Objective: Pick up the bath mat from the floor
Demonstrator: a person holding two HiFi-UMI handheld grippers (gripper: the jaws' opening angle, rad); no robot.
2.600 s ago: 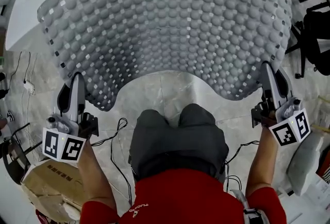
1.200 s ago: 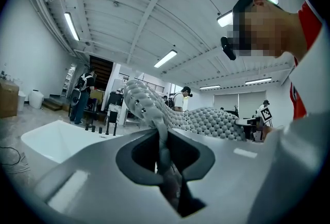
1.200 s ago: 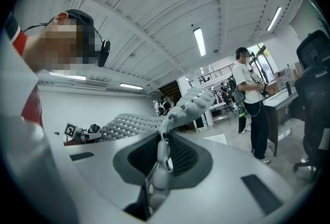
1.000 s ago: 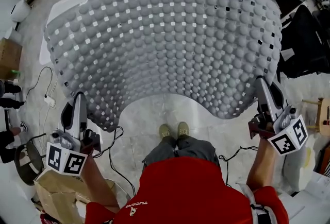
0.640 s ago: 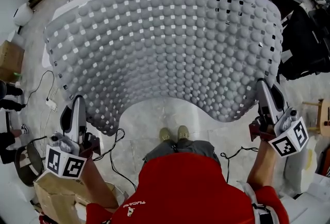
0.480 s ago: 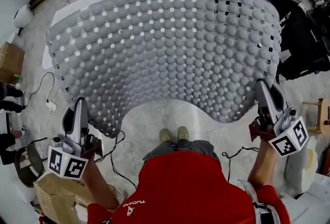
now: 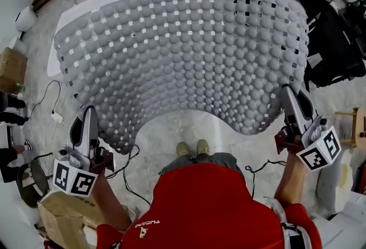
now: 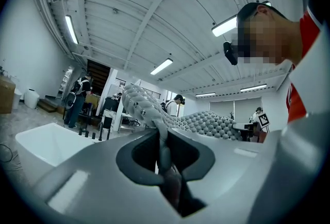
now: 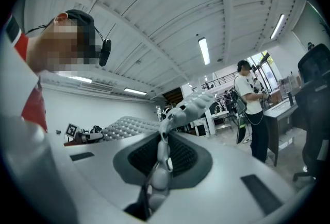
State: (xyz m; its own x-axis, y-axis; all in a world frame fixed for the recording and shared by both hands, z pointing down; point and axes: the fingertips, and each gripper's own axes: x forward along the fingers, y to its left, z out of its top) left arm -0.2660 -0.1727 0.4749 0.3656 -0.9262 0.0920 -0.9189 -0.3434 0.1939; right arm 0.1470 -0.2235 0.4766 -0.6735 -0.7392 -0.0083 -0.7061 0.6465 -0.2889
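Left gripper point(image 7: 89, 116), right gripper point(image 7: 289, 94) clamped on bath mat point(image 7: 189, 53) corners; thin edge hold may slip, probably under mat's sagging weight.

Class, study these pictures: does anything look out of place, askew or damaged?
Nothing looks damaged or spilled. The grey bath mat is spread in the air, pinched at its near corners by the left gripper and right gripper. Only oddity: loose cables trail over the floor by the person's feet.
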